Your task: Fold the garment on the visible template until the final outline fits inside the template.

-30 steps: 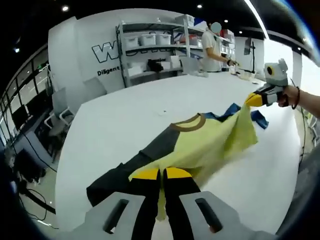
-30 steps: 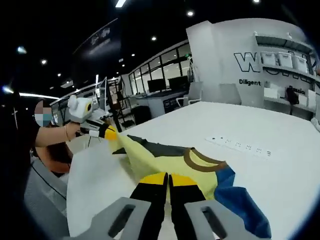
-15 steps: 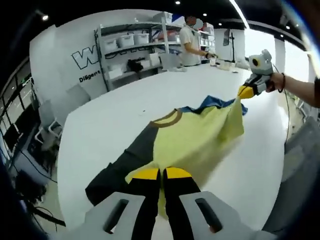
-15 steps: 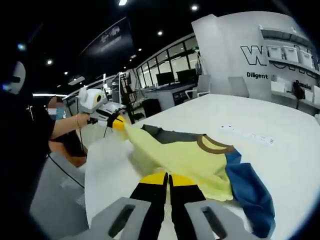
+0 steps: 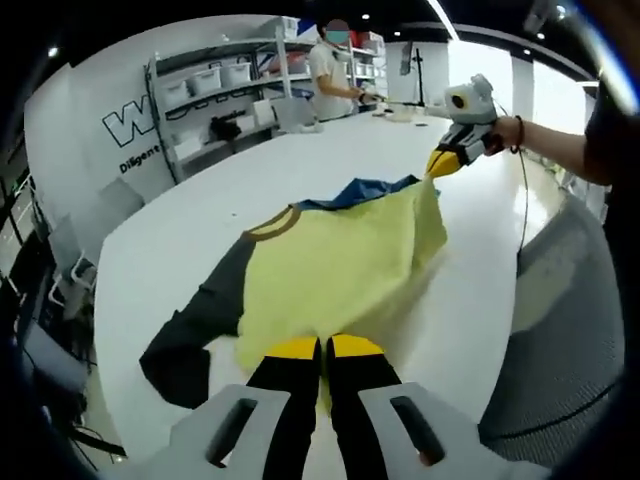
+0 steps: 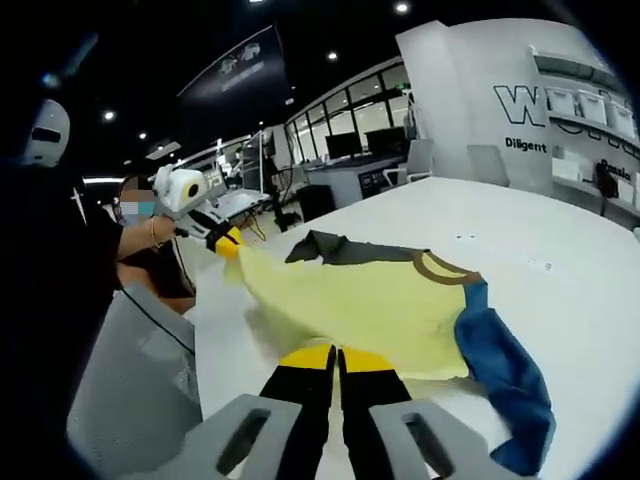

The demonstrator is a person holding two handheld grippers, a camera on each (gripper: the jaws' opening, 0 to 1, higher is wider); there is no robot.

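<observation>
- Two claws, left claw and right claw, are each clamping a hem corner of the yellow shirt.
- I'm seeing it stretching between them over the white counter, collar end lying away from me.

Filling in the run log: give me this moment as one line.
left gripper: shut on shirt hem | right gripper: shut on shirt hem | shirt: hem lifted, sleeves on white table

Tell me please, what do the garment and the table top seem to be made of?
The garment looks like a soft knit fabric, probably cotton jersey: matte, it sags and creases between the left gripper and the right gripper. Its brown collar seems a thicker band. The table looks like a hard, smooth white laminate or painted board with a faint sheen; the exact material is unclear.
</observation>
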